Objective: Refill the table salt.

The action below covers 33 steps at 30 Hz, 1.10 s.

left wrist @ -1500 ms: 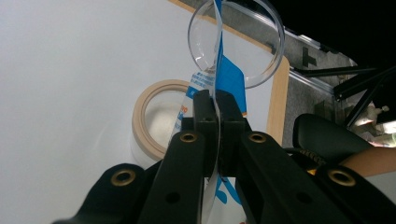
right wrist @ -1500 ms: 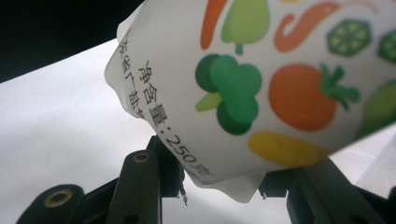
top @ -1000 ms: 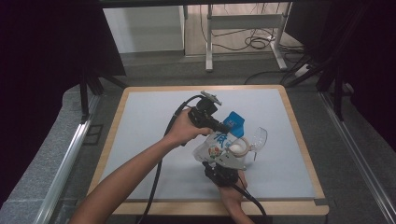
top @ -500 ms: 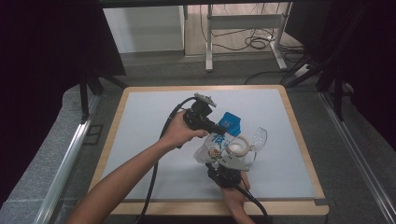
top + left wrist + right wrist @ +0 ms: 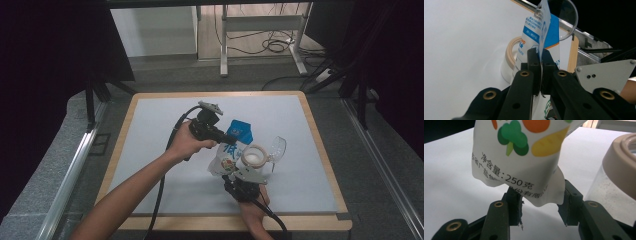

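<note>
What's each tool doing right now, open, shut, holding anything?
Left tool: shut on the top edge of the pouch.
Right tool: jaws partly apart around the pouch's bottom end; whether the pads press on it cannot be told.

My high view looks forward and down from above my side onto the wood-framed white table. My left gripper view rides close behind its black jaws, facing the blue-and-white printed plastic pouch. My right gripper view sits equally near, looking up at that pouch's lower end. All three share the pouch and the beige-rimmed clear jar.
</note>
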Available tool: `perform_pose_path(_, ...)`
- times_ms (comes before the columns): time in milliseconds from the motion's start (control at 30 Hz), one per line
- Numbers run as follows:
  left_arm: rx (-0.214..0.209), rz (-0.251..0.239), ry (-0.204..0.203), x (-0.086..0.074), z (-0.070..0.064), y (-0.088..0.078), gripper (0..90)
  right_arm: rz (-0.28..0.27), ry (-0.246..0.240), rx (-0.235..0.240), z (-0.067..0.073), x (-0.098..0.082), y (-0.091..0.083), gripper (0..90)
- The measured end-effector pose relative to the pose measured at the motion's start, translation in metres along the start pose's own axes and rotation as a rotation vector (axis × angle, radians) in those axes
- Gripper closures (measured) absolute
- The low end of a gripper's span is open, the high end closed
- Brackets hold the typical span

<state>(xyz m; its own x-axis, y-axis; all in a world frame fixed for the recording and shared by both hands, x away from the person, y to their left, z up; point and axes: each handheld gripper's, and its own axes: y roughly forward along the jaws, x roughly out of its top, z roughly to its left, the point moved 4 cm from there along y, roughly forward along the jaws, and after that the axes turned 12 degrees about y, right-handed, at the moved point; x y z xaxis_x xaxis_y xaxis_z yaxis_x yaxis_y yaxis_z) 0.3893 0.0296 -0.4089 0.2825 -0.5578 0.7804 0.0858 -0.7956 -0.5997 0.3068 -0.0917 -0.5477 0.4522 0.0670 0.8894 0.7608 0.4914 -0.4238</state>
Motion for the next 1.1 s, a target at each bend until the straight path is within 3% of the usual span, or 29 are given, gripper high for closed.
perform_pose_path(800,0.008,-0.038,-0.018,-0.018,0.000,-0.017,89.8,0.021,0.004,-0.008,-0.004,0.000,-0.001,59.5)
perform_pose_path(1100,0.021,-0.104,-0.032,-0.019,0.002,-0.021,90.0,0.031,0.026,0.057,-0.002,0.002,0.002,52.2)
